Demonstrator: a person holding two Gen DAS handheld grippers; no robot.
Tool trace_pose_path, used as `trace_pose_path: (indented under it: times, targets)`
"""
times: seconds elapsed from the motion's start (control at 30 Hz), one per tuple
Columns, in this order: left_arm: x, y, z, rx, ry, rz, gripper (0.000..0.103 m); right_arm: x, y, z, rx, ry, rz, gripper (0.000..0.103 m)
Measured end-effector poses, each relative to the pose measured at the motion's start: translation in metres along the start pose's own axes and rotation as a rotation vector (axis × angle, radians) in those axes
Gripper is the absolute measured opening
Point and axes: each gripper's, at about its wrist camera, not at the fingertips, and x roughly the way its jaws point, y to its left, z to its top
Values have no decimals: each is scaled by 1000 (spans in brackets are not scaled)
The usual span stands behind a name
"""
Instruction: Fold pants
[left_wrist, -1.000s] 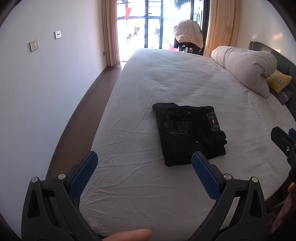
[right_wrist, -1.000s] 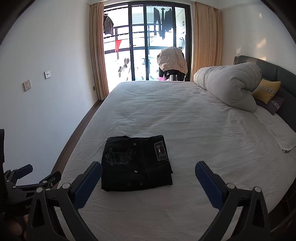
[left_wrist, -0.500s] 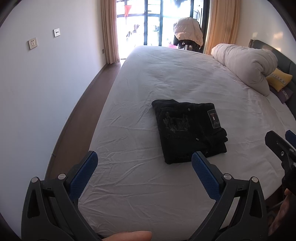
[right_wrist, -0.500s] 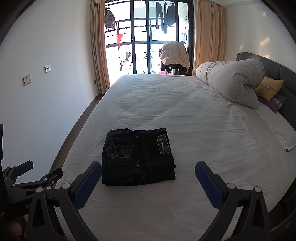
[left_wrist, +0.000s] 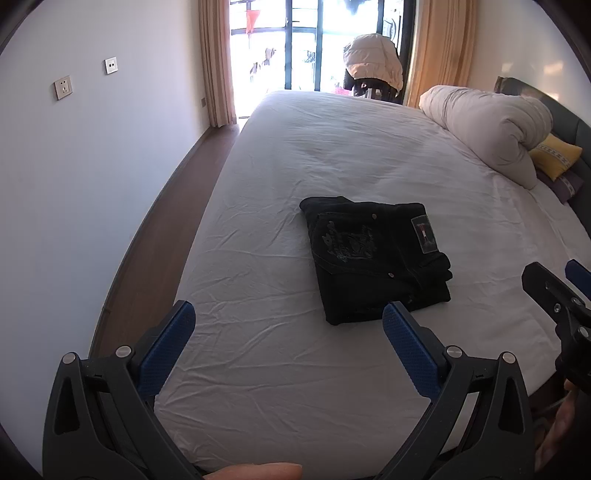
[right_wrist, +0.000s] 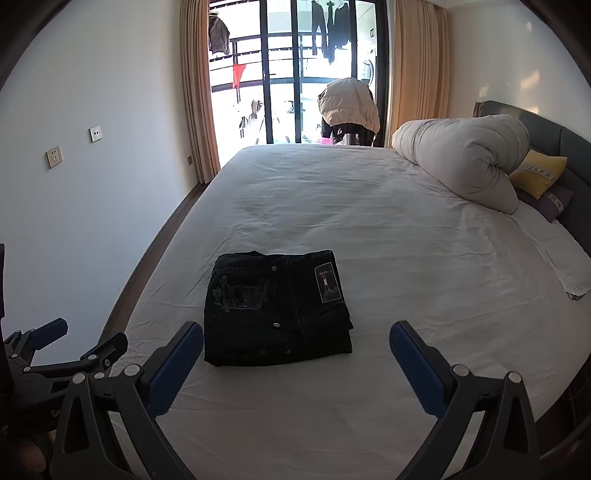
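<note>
Black pants (left_wrist: 373, 254) (right_wrist: 277, 310) lie folded into a compact rectangle on the white bed sheet (left_wrist: 332, 166) (right_wrist: 369, 206), a small label patch facing up. My left gripper (left_wrist: 288, 321) hovers open above the bed's near edge, short of the pants, nothing between its blue pads. My right gripper (right_wrist: 295, 339) is also open and empty, held just in front of the folded pants. Each gripper shows at the edge of the other's view: right gripper (left_wrist: 557, 291), left gripper (right_wrist: 66, 339).
A rolled duvet (right_wrist: 461, 158) and a yellow pillow (right_wrist: 537, 171) lie at the headboard on the right. A white wall (left_wrist: 74, 166) and a strip of wood floor (left_wrist: 162, 236) run along the bed's left side. A balcony door (right_wrist: 295, 74) is beyond.
Both grippers have drifted slightly back and up from the bed, so the pants sit a little farther away in both views. The pants have not moved.
</note>
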Motion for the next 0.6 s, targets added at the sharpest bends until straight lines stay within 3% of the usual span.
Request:
trace_pose_path:
  times: [0.6]
  targets:
    - [-1, -5, -3, 4, 1, -6, 103, -1, 0, -2, 0, 5, 0, 103]
